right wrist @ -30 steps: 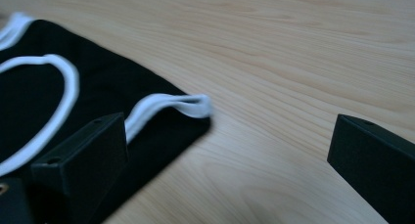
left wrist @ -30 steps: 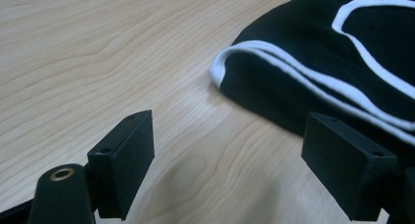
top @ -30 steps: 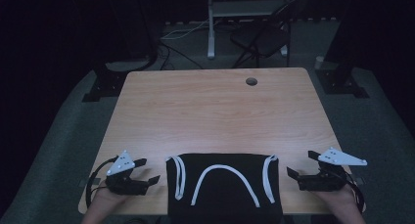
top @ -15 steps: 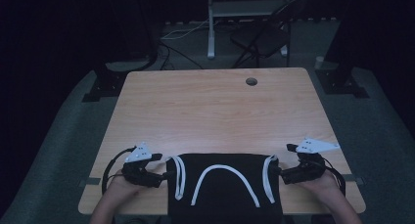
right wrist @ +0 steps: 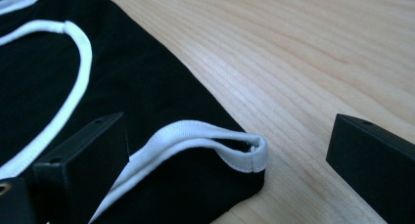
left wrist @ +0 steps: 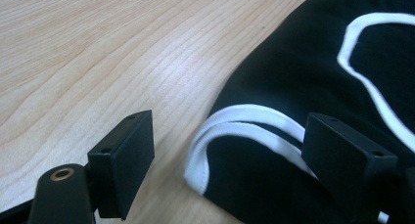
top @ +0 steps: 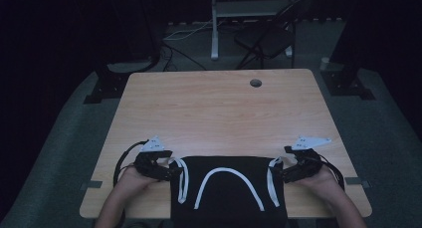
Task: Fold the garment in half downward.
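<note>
A black garment (top: 229,190) with white trim lay flat at the near edge of the desk (top: 219,113), its lower part hanging past the edge toward the person. No container stood on the desk — the garment was the one loose thing there.

The left tool (top: 166,169) sat at the garment's far left corner, its jaws wide apart; in the left gripper view the white-trimmed corner (left wrist: 230,136) lay between them, unpinched. The right tool (top: 284,171) sat at the far right corner, jaws likewise wide, and in the right gripper view the folded white trim (right wrist: 215,141) lay in the gap, with one jaw over the cloth and the other over bare wood.

Compared with a second earlier, both tools had moved inward — from well out beside the garment to its two far corners. The garment itself lay as before.
</note>
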Motion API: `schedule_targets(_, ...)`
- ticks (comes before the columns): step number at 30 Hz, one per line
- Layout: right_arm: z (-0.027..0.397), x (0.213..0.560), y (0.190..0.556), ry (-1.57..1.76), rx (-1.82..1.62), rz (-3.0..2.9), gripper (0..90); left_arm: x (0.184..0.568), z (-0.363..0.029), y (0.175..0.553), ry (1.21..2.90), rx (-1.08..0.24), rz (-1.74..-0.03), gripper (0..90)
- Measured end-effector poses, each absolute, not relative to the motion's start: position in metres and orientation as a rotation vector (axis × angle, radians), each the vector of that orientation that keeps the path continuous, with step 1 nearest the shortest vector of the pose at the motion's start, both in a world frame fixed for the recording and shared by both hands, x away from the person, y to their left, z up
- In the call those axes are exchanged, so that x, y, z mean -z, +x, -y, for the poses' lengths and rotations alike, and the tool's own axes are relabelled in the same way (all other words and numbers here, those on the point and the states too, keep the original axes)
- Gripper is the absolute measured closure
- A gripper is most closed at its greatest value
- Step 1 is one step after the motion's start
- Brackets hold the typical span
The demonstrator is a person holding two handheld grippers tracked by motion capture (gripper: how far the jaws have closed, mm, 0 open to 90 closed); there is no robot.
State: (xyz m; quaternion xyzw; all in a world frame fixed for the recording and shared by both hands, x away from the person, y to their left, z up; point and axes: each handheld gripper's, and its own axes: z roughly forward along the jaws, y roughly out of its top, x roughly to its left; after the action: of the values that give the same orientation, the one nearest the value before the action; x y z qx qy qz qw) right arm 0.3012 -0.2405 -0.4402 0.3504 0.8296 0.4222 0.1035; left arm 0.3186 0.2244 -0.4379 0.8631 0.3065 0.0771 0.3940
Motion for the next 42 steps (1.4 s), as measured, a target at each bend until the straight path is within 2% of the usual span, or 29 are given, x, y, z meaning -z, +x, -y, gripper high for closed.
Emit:
schedule_targets(1, 0.238, 0.441, 0.302, 1.03, -1.223, -2.452, 5.0, 0.438, -0.224, 0.319, 2.187, -0.188, -0.777, 19.8)
schedule_targets(10, 0.221, 0.446, 0.304, 0.954, -1.133, -2.528, 8.2, 0.438, -0.217, 0.314, 2.216, -0.171, -0.701, 19.8)
schedule_targets(11, 0.219, 0.444, 0.304, 0.948, -1.148, -2.529, 15.1, 0.438, -0.217, 0.314, 2.217, -0.164, -0.694, 19.8)
schedule_targets(14, 0.217, 0.443, 0.303, 0.958, -1.149, -2.548, 17.2, 0.438, -0.216, 0.311, 2.223, -0.163, -0.68, 19.9)
schedule_targets(15, 0.215, 0.44, 0.301, 0.955, -1.132, -2.557, 24.5, 0.438, -0.215, 0.311, 2.231, -0.164, -0.677, 20.5)
schedule_targets(16, 0.215, 0.44, 0.301, 0.955, -1.132, -2.557, 24.5, 0.437, -0.215, 0.311, 2.233, -0.168, -0.68, 20.5)
schedule_targets(17, 0.215, 0.439, 0.299, 0.95, -1.13, -2.568, 32.4, 0.437, -0.214, 0.31, 2.238, -0.172, -0.676, 20.7)
schedule_targets(18, 0.215, 0.439, 0.299, 0.95, -1.13, -2.568, 32.4, 0.437, -0.214, 0.31, 2.242, -0.181, -0.681, 20.7)
schedule_targets(19, 0.215, 0.438, 0.299, 0.966, -1.133, -2.566, 35.0, 0.436, -0.214, 0.31, 2.239, -0.193, -0.692, 31.6)
schedule_targets(21, 0.217, 0.438, 0.298, 0.968, -1.121, -2.559, 42.4, 0.436, -0.215, 0.309, 2.243, -0.191, -0.687, 32.0)
schedule_targets(24, 0.219, 0.437, 0.299, 0.997, -1.135, -2.549, 56.3, 0.435, -0.216, 0.306, 2.268, -0.228, -0.657, 39.7)
schedule_targets(27, 0.222, 0.438, 0.301, 1.031, -1.181, -2.563, 69.9, 0.433, -0.215, 0.303, 2.283, -0.248, -0.654, 52.5)
schedule_targets(30, 0.222, 0.439, 0.301, 1.019, -1.194, -2.566, 77.8, 0.433, -0.211, 0.299, 2.286, -0.272, -0.634, 65.2)
schedule_targets(33, 0.218, 0.438, 0.297, 0.96, -1.18, -2.565, 80.5, 0.434, -0.204, 0.29, 2.298, -0.373, -0.568, 75.4)
schedule_targets(38, 0.217, 0.437, 0.294, 0.926, -1.179, -2.553, 81.2, 0.435, -0.202, 0.287, 2.273, -0.438, -0.562, 80.9)
schedule_targets(42, 0.217, 0.435, 0.294, 0.912, -1.171, -2.539, 81.2, 0.433, -0.205, 0.289, 2.244, -0.464, -0.569, 81.7)
